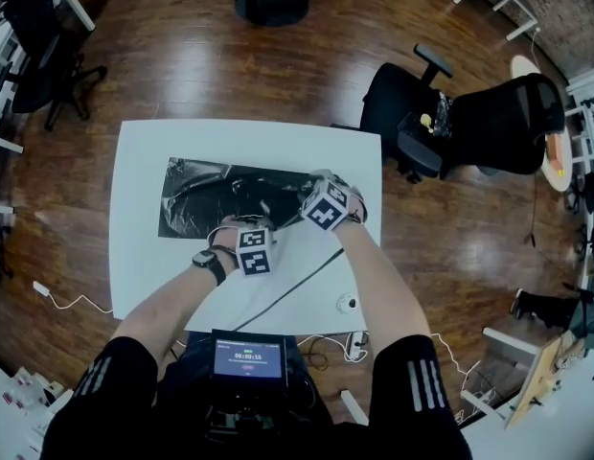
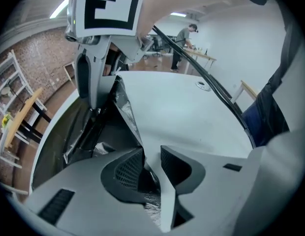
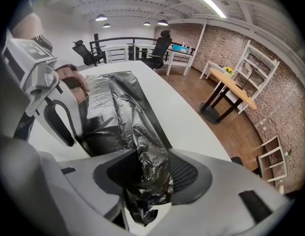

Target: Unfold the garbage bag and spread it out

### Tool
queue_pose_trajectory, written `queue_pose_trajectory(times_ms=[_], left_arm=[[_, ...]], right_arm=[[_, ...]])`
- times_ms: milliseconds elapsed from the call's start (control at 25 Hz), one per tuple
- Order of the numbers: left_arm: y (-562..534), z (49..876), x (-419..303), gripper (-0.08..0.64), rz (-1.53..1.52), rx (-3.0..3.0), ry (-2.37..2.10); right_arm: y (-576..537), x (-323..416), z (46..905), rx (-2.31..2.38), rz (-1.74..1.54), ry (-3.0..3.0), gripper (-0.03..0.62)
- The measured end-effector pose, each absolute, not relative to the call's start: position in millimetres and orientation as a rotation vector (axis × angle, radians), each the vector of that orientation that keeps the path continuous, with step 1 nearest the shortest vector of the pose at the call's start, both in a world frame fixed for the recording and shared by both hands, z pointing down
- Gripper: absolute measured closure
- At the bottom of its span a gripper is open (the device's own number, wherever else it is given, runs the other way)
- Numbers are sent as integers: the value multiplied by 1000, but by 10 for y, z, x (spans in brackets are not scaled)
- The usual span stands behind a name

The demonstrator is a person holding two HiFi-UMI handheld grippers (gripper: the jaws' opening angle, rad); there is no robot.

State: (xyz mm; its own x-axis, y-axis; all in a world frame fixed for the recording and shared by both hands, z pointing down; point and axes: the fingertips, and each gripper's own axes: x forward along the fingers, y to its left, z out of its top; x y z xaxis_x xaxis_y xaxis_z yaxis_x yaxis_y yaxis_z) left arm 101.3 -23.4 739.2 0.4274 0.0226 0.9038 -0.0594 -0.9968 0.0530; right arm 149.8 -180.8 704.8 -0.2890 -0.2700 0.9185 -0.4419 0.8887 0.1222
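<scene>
A black garbage bag (image 1: 196, 195) lies partly spread on the white table (image 1: 144, 257), stretching from the left toward both grippers. In the head view my left gripper (image 1: 249, 223) sits at the bag's near edge, and my right gripper (image 1: 313, 185) is at its right end. In the left gripper view a raised edge of the bag (image 2: 124, 104) runs into my left gripper (image 2: 151, 163), which is shut on the film. In the right gripper view a crumpled bunch of the bag (image 3: 150, 168) sits between the parted jaws of my right gripper (image 3: 153, 173), which stands open.
A black cable (image 1: 297, 281) crosses the near half of the table, beside a small round white object (image 1: 348, 303). A black office chair (image 1: 469, 123) stands off the table's right corner. A screen device (image 1: 249, 357) hangs at the person's chest.
</scene>
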Motion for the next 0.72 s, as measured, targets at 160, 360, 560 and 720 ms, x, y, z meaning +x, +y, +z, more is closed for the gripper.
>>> queue_pose_trajectory(times_ms=[160,360,560,720], left_arm=[[-223,7404,988,443,1649,2595,-34],[-216,7413,979,443,1687,2605,-25],[-212,7417,973,443,1747,2631,-13],[-220,7366,976,443,1744,2653,-19]], right_arm=[[-1934,1539,7140,569,186,-1871,365],[-2012,1558,7256,576,235,-1863,364],[-2114,1512,7214,591,293,-1907,362],[-2080,1527,7233,581,338,-1916,362]])
